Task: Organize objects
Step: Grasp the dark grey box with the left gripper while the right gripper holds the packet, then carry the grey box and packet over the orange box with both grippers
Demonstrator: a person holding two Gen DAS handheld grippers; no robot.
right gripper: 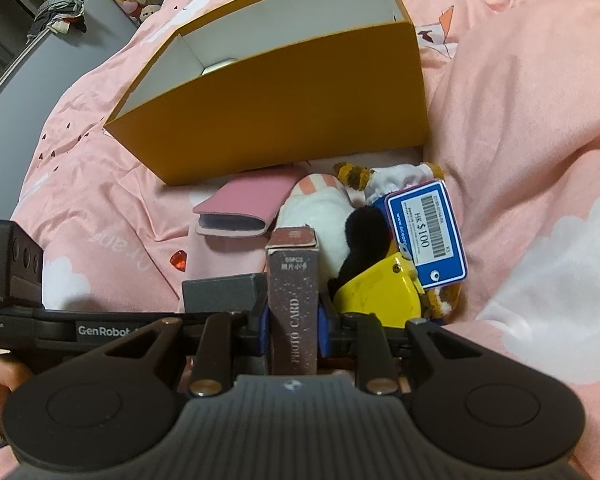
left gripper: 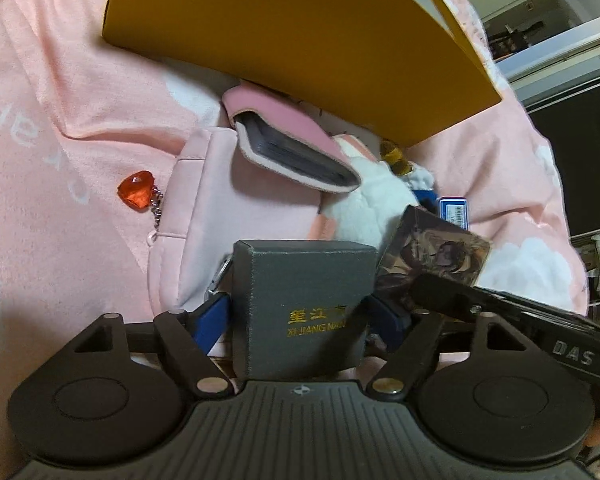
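left claw [left gripper: 298, 312]: clamped on a small dark grey textured cardboard box with gold lettering [left gripper: 306, 300], blue pads on its two side faces. the grip sits low on the box and most of its height stands past the pads.
right claw [right gripper: 294, 326]: clamped on a tall narrow maroon photo card box [right gripper: 294, 300], held upright, pads near its lower half.
target: open orange cardboard box with white interior [right gripper: 284, 92] on the pink bed cover [right gripper: 520, 120], ahead of both claws. near wall faces them; something pale already lies inside at the far end.
clutter: pink card holder [right gripper: 248, 204], white plush toy [right gripper: 320, 208], blue hk$100 price tag [right gripper: 426, 236], yellow plastic piece [right gripper: 376, 296], red heart charm [left gripper: 136, 192], all between the claws and the orange box.
risk, collision: both claws sit side by side, the left claw's body just left of the right one. converging on one opening could knock them together.
risk, rim: a low approach could shove the light orange box across the soft cover, or tip it.
risk, slip: the maroon box is long, so it may pivot in the pads if its top catches the wall.
risk, drag: low travel could snag the plush or the tag.
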